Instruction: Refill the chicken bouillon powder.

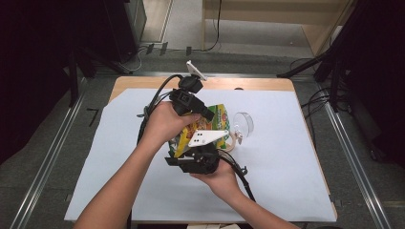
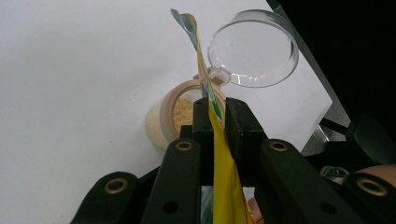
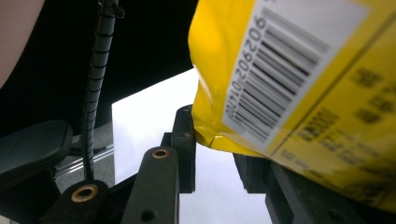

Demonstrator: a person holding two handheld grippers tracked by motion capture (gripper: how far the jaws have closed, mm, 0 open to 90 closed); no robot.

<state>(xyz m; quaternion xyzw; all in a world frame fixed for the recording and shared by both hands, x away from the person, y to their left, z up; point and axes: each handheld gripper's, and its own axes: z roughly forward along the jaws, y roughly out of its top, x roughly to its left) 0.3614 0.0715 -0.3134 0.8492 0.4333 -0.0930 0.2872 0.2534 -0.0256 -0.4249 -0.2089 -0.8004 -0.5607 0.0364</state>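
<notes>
A yellow snack bag (image 1: pixel 217 116) hangs tilted above the white sheet, held between both hands. My left gripper (image 1: pixel 204 112) grips its upper edge; in the left gripper view the jaws (image 2: pixel 216 108) pinch the thin yellow film edge-on. My right gripper (image 1: pixel 189 153) holds the bag's lower end; in the right gripper view the barcode side of the bag (image 3: pixel 299 79) fills the gap between the jaws (image 3: pixel 217 148). Just beyond the bag stands a small beige-rimmed jar (image 2: pixel 180 116) with pale powder inside, its clear lid (image 2: pixel 252 49) flipped open. From above, the jar (image 1: pixel 233 142) and lid (image 1: pixel 244 122) sit right of the bag.
A white sheet (image 1: pixel 286 167) covers most of the wooden table (image 1: pixel 138 82). Black cables trail from both grippers across the sheet. Metal rails (image 1: pixel 52 157) run along the floor on both sides, and dark stands flank the far corners.
</notes>
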